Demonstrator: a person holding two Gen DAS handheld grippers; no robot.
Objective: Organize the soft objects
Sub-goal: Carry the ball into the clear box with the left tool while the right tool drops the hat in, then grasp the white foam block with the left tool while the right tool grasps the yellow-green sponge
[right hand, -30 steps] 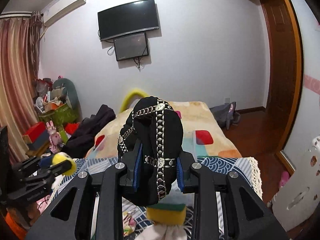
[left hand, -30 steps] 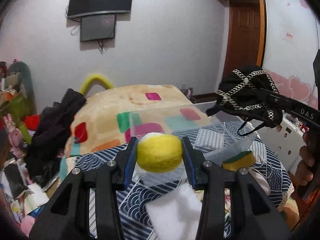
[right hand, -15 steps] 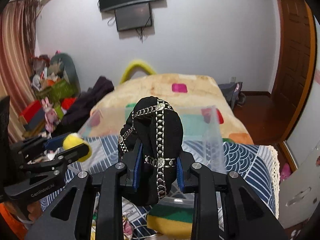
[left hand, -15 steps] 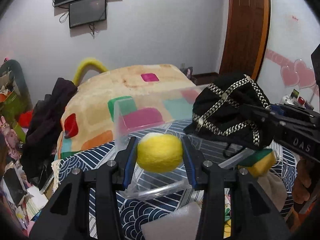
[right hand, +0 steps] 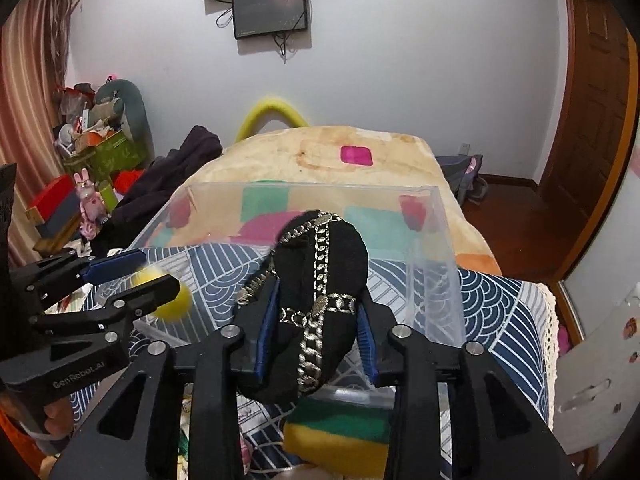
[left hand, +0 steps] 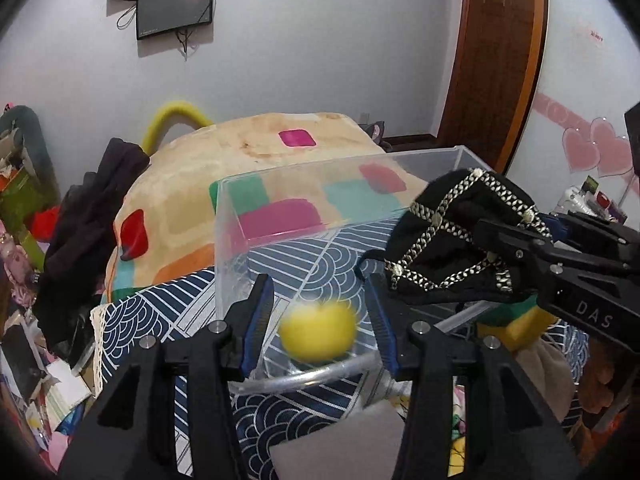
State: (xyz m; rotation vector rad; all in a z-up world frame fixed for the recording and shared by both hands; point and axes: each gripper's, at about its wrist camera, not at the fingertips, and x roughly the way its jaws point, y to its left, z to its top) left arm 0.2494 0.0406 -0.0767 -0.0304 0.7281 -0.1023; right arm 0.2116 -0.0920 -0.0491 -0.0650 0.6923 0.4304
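Observation:
My left gripper is open over the near end of a clear plastic box. A yellow ball is blurred between and below its fingers, touching neither; it also shows in the right wrist view. My right gripper is shut on a black pouch with gold chain trim, held above the box. The pouch shows in the left wrist view at the right.
The box stands on a blue wave-patterned cloth. A yellow-green sponge lies in front of the box, a white foam piece beside it. A bed with a patchwork blanket and dark clothes lies beyond.
My left gripper has opened and let go of the yellow ball, which drops into the box. Both grippers have moved forward and down over the box. The right still holds the pouch.

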